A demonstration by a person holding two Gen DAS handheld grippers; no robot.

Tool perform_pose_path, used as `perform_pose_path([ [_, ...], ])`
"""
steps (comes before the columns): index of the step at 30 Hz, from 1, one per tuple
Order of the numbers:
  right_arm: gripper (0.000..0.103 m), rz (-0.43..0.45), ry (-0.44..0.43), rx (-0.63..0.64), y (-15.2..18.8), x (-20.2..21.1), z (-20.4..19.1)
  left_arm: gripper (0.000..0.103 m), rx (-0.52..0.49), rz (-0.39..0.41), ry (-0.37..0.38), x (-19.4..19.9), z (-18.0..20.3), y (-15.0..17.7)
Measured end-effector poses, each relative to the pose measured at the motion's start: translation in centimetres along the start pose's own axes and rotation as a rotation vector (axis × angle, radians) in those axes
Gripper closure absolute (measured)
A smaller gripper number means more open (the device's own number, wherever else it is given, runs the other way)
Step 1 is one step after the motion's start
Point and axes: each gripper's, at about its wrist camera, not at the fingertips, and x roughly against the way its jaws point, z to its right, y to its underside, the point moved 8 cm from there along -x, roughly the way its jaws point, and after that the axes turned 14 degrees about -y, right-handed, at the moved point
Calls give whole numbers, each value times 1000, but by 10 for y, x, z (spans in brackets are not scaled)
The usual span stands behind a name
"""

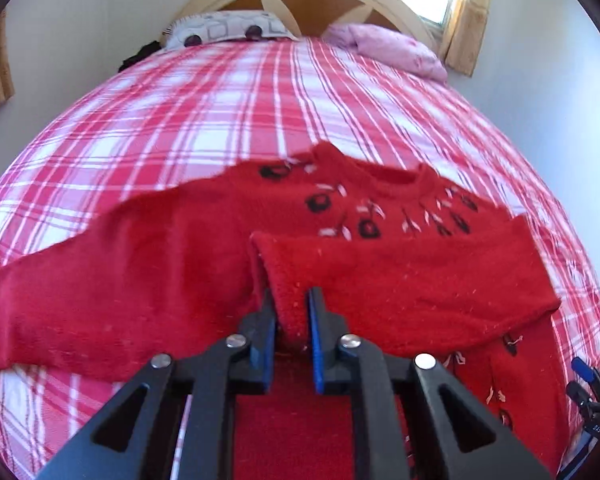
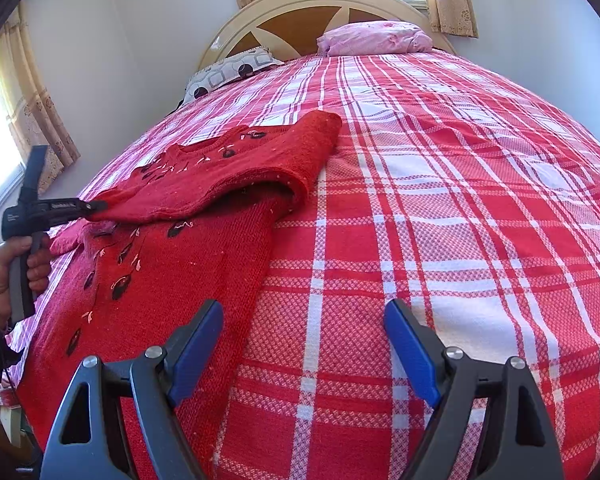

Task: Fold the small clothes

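A red knitted sweater (image 1: 160, 272) with black and white flower stitching lies face up on the bed; it also shows in the right wrist view (image 2: 172, 280). My left gripper (image 1: 291, 300) is shut on the cuff of its right sleeve (image 1: 400, 280), holding it folded across the chest. In the right wrist view the left gripper (image 2: 94, 206) pinches that sleeve (image 2: 236, 172) at the left. The other sleeve (image 1: 60, 292) lies spread out to the left. My right gripper (image 2: 304, 320) is open and empty, low over the sweater's side edge and the bedspread.
The bed has a red and white checked spread (image 2: 440, 200). A patterned pillow (image 2: 228, 70) and a pink bundle (image 2: 372, 38) lie by the cream headboard (image 2: 300, 0). Curtained windows (image 2: 28, 100) and white walls surround the bed.
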Motion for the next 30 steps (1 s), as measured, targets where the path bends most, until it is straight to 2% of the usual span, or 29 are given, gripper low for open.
perform_pose_path([
  [9,20,-6,21,19,1,0,-2,88,0,-35,-45,-24,-15,8],
  [18,20,-12,14,33,-4,3,-6,85,-30,-31,-37,-28,-18,18],
  [19,20,-16,14,43,-7,2,-9,81,-38,-26,-38,-29,-17,18],
  [20,20,-19,17,64,-14,1,-14,80,-47,-23,-45,-30,-15,18],
  [21,20,-19,19,82,-21,0,-18,74,-53,-19,-57,-30,-15,18],
  [22,20,-16,18,105,-29,-1,-25,61,-57,-15,-66,-28,-15,17],
  [23,20,-11,5,133,-41,-4,-35,54,-57,-1,-64,-24,-16,16],
  [24,20,-14,-14,152,-49,-7,-43,40,-57,16,-74,-21,-17,15],
  [25,20,-18,-40,171,-58,-13,-52,32,-59,32,-89,-19,-20,14],
  [28,20,-26,-95,210,-82,-36,-70,32,-67,73,-78,-9,-28,10],
  [30,20,-43,-91,208,-91,-60,-70,31,-51,86,-72,-4,-38,9],
])
